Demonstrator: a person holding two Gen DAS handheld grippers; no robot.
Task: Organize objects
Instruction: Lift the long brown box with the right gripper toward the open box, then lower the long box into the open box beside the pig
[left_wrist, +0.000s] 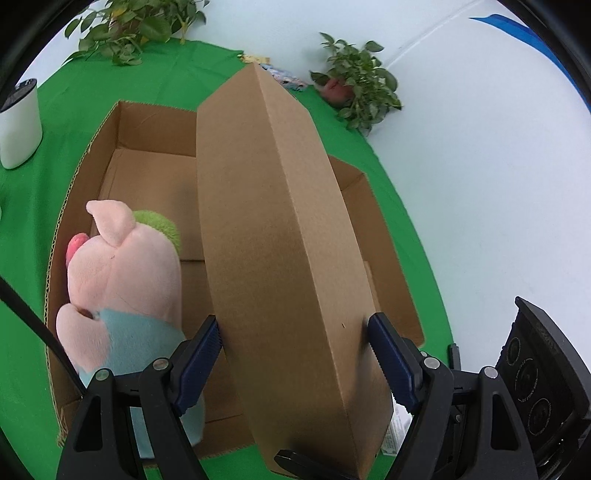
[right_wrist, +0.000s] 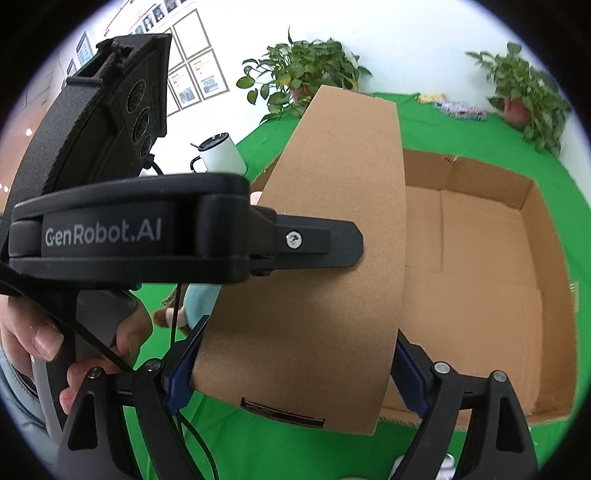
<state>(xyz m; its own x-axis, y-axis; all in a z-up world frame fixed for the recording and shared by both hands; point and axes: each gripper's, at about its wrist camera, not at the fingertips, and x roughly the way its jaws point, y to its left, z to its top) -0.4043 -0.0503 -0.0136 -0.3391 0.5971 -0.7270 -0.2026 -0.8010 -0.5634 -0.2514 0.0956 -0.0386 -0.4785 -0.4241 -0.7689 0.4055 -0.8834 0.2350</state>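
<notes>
Green cloth (left_wrist: 155, 85) covers the work surface across both views. On it sits a large open cardboard box (left_wrist: 110, 155), filling the centre of the left wrist view and the right half of the right wrist view (right_wrist: 498, 258). A flat closed carton (left_wrist: 273, 229) stands on edge over the open box, running from lower centre to upper centre of the left wrist view. The left gripper (left_wrist: 295, 354) has its blue pads (left_wrist: 201, 360) pressed against both faces of this carton at lower centre. The right gripper (right_wrist: 291, 363) clamps the same carton (right_wrist: 332, 229) across its width at lower centre of its view. A pink plush toy (left_wrist: 125, 280) with blue clothing lies inside the open box at lower left. Two potted plants (left_wrist: 354, 85) stand along the top edge. A white mug (left_wrist: 18, 125) sits at upper left.
</notes>
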